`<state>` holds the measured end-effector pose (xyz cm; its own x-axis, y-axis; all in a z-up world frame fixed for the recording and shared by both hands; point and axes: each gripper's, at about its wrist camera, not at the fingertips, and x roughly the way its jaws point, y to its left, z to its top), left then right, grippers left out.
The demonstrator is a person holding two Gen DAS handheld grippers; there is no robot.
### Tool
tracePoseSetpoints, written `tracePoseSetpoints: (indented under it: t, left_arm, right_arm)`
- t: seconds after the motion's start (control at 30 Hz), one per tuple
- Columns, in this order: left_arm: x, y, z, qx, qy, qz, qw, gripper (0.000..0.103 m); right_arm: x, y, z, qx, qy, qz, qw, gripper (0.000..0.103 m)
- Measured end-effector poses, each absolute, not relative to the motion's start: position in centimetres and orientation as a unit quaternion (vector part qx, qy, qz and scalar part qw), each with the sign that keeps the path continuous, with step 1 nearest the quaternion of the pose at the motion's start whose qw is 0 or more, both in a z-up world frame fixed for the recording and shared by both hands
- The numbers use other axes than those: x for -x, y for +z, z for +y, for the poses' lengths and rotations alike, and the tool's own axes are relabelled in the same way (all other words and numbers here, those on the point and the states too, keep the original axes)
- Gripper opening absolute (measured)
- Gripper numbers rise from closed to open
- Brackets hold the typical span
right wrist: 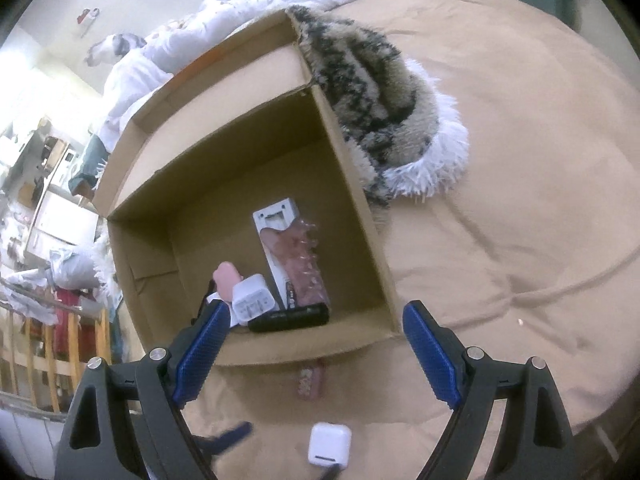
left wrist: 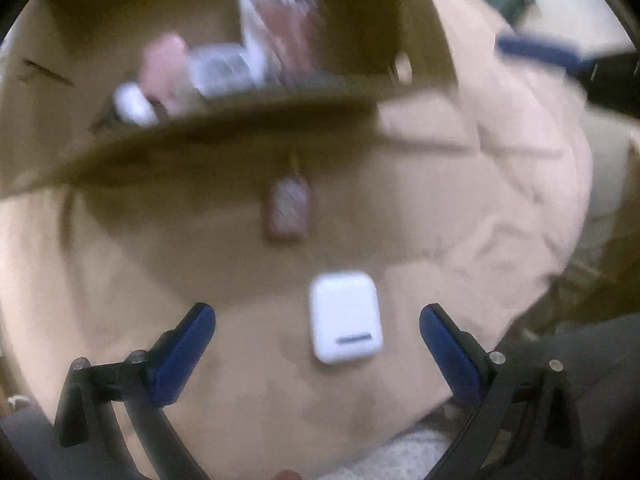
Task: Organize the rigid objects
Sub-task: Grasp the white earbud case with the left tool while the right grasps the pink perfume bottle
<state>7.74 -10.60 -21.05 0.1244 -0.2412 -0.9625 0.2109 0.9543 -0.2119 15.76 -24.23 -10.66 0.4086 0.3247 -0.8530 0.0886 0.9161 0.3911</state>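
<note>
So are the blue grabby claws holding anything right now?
No, nothing is held. The left gripper is open around the small white plastic case on the tan blanket, not touching it. The right gripper is open and empty.

Your left claw (left wrist: 317, 330) has two blue, ribbed finger pads set on black plastic arms, with round silver screw heads at the pivots. Your right claw (right wrist: 312, 334) is built the same: blue pads (right wrist: 200, 354) with a fine cross-hatched grip, black triangular brackets with hollow cut-outs, curved black struts beneath, and shiny silver screws on each joint.
</note>
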Motion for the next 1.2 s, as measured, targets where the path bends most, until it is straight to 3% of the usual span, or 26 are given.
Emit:
tracePoseSetpoints:
  t: [0.13, 0.17, 0.2, 0.37, 0.6, 1.03, 1.2]
  left_arm:
    - [-6.7, -22.4, -12.7, -0.037, -0.168, 0.636, 0.753, 0.101]
    - [-6.6, -22.8, -13.0, -0.048, -0.172, 0.636, 0.750, 0.096]
    - [-6.6, -23.2, -13.3, -0.056, -0.177, 0.637, 0.748, 0.084]
    - [-6.9, -23.5, -13.0, -0.067, -0.175, 0.633, 0.751, 0.040]
    - [-7.0, -22.2, -10.6, -0.049, -0.158, 0.639, 0.751, 0.040]
    - [-7.2, -13.4, 1.1, 0.046, -0.073, 0.579, 0.811, 0.040]
    - [-7.4, -12.5, 2.7, 0.077, -0.057, 0.568, 0.817, 0.040]
  right_arm:
    - [-15.3, -10.1, -24.7, -0.192, 0.063, 0.537, 0.819, 0.093]
    - [-15.2, -10.0, -24.8, -0.191, 0.062, 0.536, 0.820, 0.093]
    - [-15.1, -10.0, -24.9, -0.188, 0.057, 0.538, 0.820, 0.093]
    - [-15.0, -10.1, -25.0, -0.188, 0.051, 0.543, 0.817, 0.093]
    - [-14.8, -11.4, -24.5, -0.177, 0.044, 0.559, 0.809, 0.093]
    - [-12.2, -16.3, -21.0, -0.173, 0.080, 0.618, 0.763, 0.093]
    - [-12.8, -19.3, -17.8, -0.131, 0.096, 0.649, 0.743, 0.080]
